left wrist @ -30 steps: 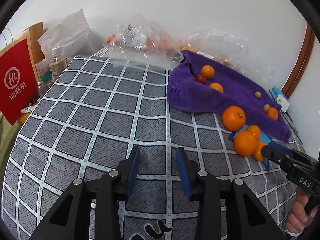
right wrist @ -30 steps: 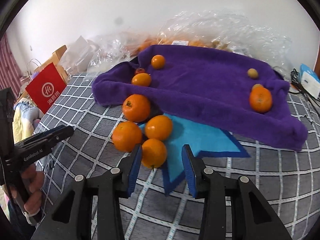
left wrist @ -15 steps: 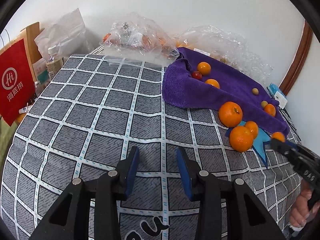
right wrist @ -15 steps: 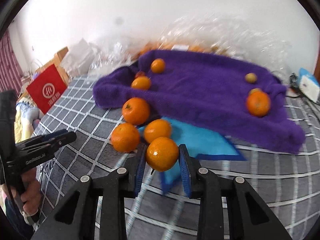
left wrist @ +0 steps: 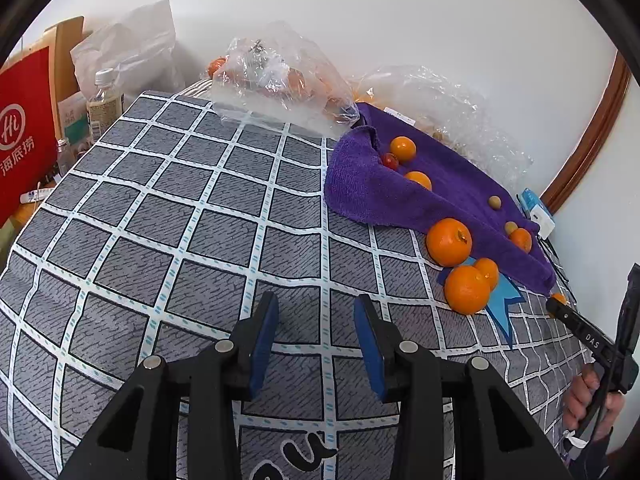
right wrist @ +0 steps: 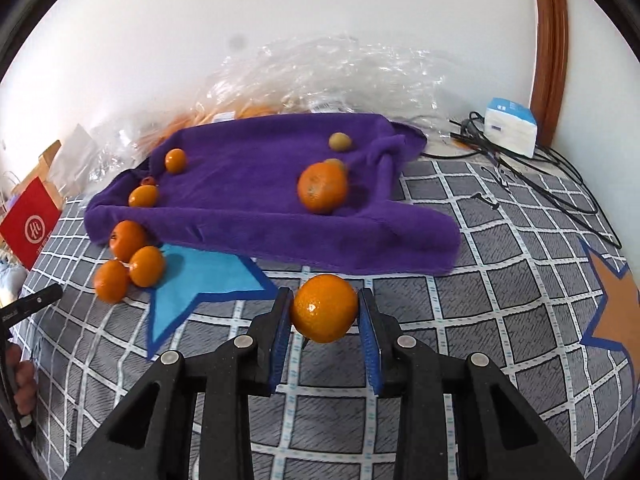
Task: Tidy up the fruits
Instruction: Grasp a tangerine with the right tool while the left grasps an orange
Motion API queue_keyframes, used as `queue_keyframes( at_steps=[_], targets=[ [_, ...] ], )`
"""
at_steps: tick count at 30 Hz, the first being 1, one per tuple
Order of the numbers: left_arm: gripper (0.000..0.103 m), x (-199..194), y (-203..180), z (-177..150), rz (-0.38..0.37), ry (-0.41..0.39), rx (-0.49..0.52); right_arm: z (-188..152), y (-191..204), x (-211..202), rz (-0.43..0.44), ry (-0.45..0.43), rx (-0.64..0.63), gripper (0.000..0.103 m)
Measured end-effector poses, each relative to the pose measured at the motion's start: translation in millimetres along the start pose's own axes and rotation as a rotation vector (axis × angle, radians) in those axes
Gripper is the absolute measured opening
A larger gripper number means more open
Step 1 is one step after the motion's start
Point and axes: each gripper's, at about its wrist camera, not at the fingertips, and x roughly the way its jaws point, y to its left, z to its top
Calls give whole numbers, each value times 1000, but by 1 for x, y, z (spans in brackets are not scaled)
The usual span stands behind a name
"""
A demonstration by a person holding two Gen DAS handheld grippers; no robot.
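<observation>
Through your left wrist camera, your left gripper [left wrist: 316, 342] hangs over the grey checked bedspread [left wrist: 168, 216] with its blue pads apart and nothing between them. Ahead and to the right, a purple towel [left wrist: 404, 196] lies near the bed's far edge. On it sit two small tangerines, a red cherry tomato [left wrist: 390, 161] and, further right, two small tan fruits and another tangerine. A large tangerine [left wrist: 449, 241] rests just off the towel's near edge, and two more [left wrist: 467, 289] touch each other beside a blue star patch [left wrist: 502, 300]. A clear plastic bag [left wrist: 276, 84] with fruit inside lies at the far edge. A red paper bag [left wrist: 24, 136] stands off the bed's left side. At the right border, your right gripper shows only as a black arm held by a hand [left wrist: 588, 396].

Through your right wrist camera, your right gripper [right wrist: 325, 326] is clamped on a tangerine [right wrist: 324, 308], both pads pressing its sides, above the bedspread [right wrist: 480, 280] just in front of the towel's [right wrist: 256, 200] near edge. A larger tangerine [right wrist: 322, 188] sits in the towel's fold, with a tan fruit [right wrist: 340, 142] behind it. Three tangerines [right wrist: 130, 256] cluster at the towel's left corner by the blue star [right wrist: 196, 276]. A white box [right wrist: 510, 126] and black cables [right wrist: 532, 168] lie toward the bed's far right corner.
</observation>
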Motion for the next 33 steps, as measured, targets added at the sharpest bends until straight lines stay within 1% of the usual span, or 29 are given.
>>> queue_keyframes(
  at_steps=[3,4,7,10,11,13,14,15,17,20,22,23,25,27,28,29,31,33],
  targets=[
    [39,0,-5,0,23,3,22,-5,4,1,-26,-21,-31,32],
    [41,1,-6,0,28,4,30,-5,3,3,-25,-19,-36,32],
    [46,3,-13,1,41,24,80,-6,3,8,18,3,-29,32],
    [46,2,-8,2,24,20,51,-8,-2,14,29,51,0,32],
    [46,2,-8,1,25,18,46,-8,-3,15,31,51,7,32],
    [46,3,-12,1,52,26,72,-9,-8,12,43,45,26,32],
    [45,4,-18,-1,81,37,93,-9,-9,12,47,48,33,32],
    [45,4,-23,-1,94,47,106,-9,-11,13,48,52,41,32],
    [45,1,-36,0,51,62,119,-10,-13,12,51,53,56,32],
    [46,-4,-61,4,-26,45,150,-10,-14,13,56,59,72,32],
    [47,-1,-80,6,-53,25,185,-10,-13,13,46,57,66,32],
    [47,4,-91,7,-66,34,212,-10,-11,13,38,55,57,32],
    [47,15,-107,8,-63,64,244,-10,-8,12,32,52,41,32],
    [47,24,-119,8,-57,75,266,-11,-5,12,23,50,28,32],
    [47,28,-123,7,-48,79,282,-11,-5,12,19,50,24,32],
    [47,33,-128,7,-22,85,304,-11,-5,12,18,49,22,32],
    [47,42,-130,7,14,85,327,-11,-6,12,21,50,24,32],
    [47,50,-127,6,17,77,317,-11,-6,13,26,54,23,32]
  ],
)
